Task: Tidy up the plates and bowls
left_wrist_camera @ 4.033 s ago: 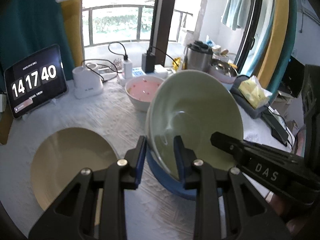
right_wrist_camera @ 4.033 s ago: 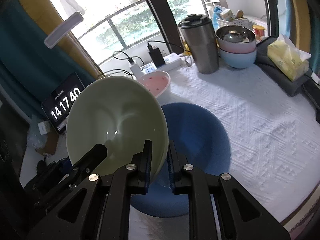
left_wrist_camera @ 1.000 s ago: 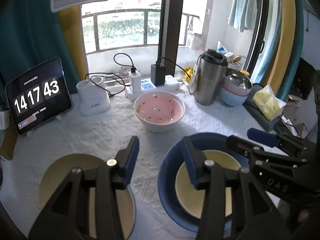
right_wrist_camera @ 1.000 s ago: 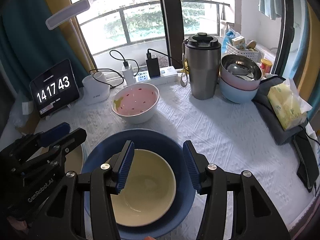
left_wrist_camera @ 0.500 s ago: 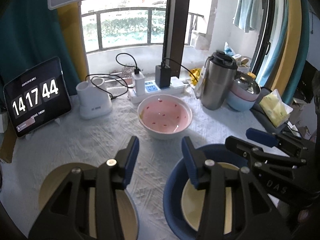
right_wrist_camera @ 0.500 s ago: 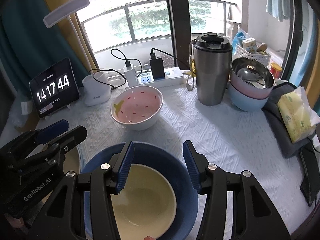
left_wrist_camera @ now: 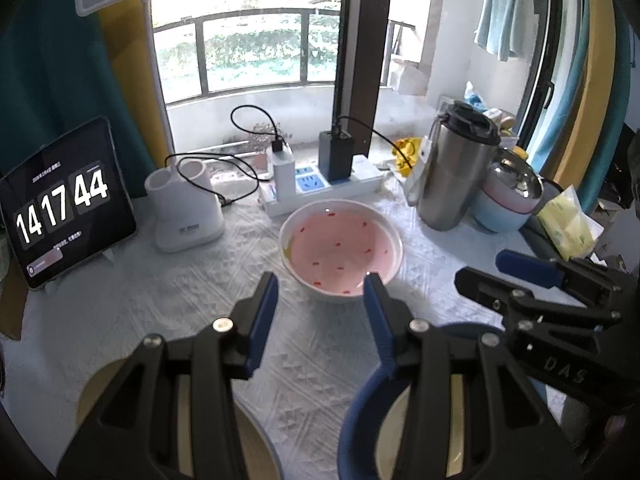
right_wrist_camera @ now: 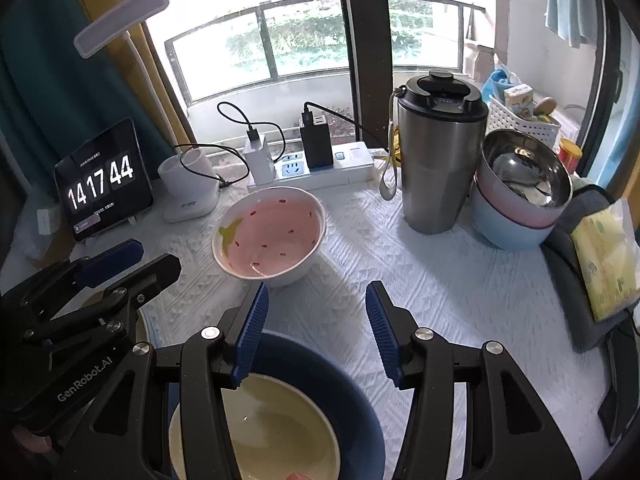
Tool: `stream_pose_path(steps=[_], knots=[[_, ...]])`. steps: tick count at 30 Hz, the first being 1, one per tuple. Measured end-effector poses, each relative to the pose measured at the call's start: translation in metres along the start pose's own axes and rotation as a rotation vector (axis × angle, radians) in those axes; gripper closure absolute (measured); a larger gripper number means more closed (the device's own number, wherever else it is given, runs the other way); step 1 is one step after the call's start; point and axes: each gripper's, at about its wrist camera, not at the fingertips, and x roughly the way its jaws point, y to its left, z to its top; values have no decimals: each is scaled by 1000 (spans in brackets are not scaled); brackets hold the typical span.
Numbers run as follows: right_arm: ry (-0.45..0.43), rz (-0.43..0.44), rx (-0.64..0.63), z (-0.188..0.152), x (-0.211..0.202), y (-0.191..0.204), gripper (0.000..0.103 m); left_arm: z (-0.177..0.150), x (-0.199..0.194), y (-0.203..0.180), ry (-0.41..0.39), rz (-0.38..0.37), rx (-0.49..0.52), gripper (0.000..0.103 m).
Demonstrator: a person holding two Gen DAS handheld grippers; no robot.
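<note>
At the far left a tablet leans upright showing a clock, with a white charging stand just beside it and a power strip along the window sill. The left gripper tilts down toward the white tablecloth, its blue-padded jaws spread with nothing between them; it hangs over bare cloth just short of the pink bowl. A tan plate lies flat under its left finger. The pink bowl sits upright in the middle of the table, apart from the other dishes. Nearer the person, a pale yellow bowl rests inside a larger blue bowl. The right gripper points down at a similar slant above the far rim of that blue bowl, jaws spread and empty. Right of the pink bowl stands a steel tumbler, then a stack of a steel, a pink and a light blue bowl, and a yellow tissue pack at the edge.
</note>
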Motion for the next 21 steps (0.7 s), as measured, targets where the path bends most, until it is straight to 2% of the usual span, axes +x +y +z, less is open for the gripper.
stream_pose_path(steps=[9, 18, 21], knots=[[56, 27, -14, 20, 35, -13, 50, 8, 34, 6, 31, 17, -29, 57], [119, 73, 3, 34, 68, -21, 50, 9, 68, 16, 119, 23, -68, 57], [166, 84, 11, 38, 80, -22, 50, 9, 78, 19, 146, 20, -81, 57]])
